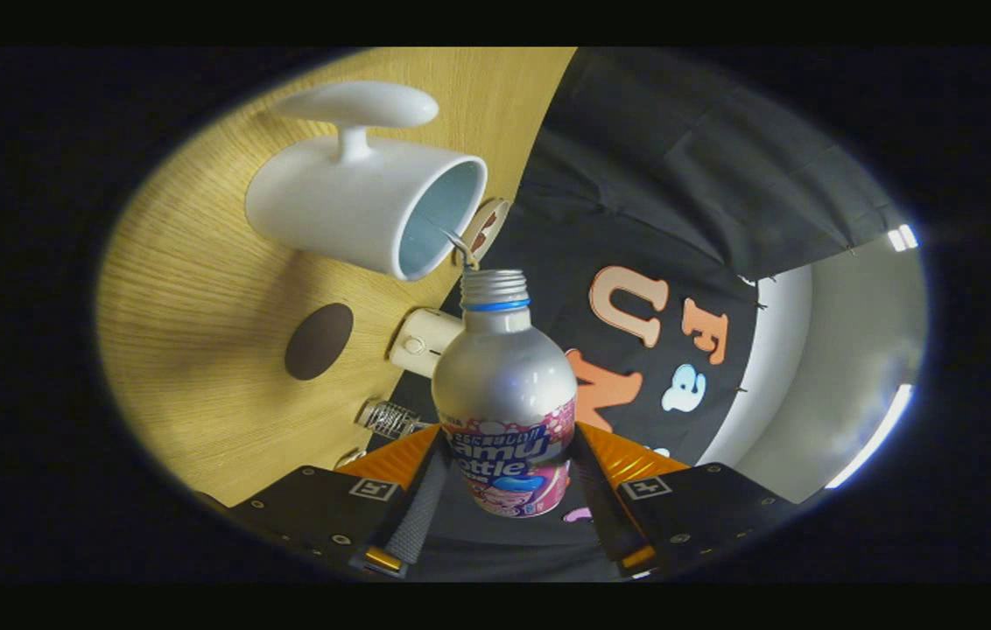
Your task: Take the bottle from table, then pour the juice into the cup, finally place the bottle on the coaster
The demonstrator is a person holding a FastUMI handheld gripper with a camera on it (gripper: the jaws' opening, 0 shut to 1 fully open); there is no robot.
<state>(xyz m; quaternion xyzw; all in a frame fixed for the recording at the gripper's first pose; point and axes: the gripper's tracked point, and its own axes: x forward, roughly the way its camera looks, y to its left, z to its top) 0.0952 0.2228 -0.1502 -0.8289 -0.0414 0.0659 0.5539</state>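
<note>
My gripper [509,468] is shut on a silver aluminium bottle [504,385] with a pink and blue label, both fingers [418,503] pressing its lower body. The bottle is uncapped, with a threaded neck and a blue ring. The view is rolled hard, so the wooden table [198,289] stands to the left of the fingers. The bottle's mouth sits just off the rim of a white cup [347,206] with a pale blue inside and a big handle. A thin stream [458,243] arcs from the mouth toward the cup's opening. A dark brown round coaster [319,341] lies on the table beside the cup.
A small white object [419,343] and a small clear ribbed bottle [390,418] sit near the table's edge by the booth's black cloth wall [662,175]. A round patterned disc [487,226] peeks out behind the cup.
</note>
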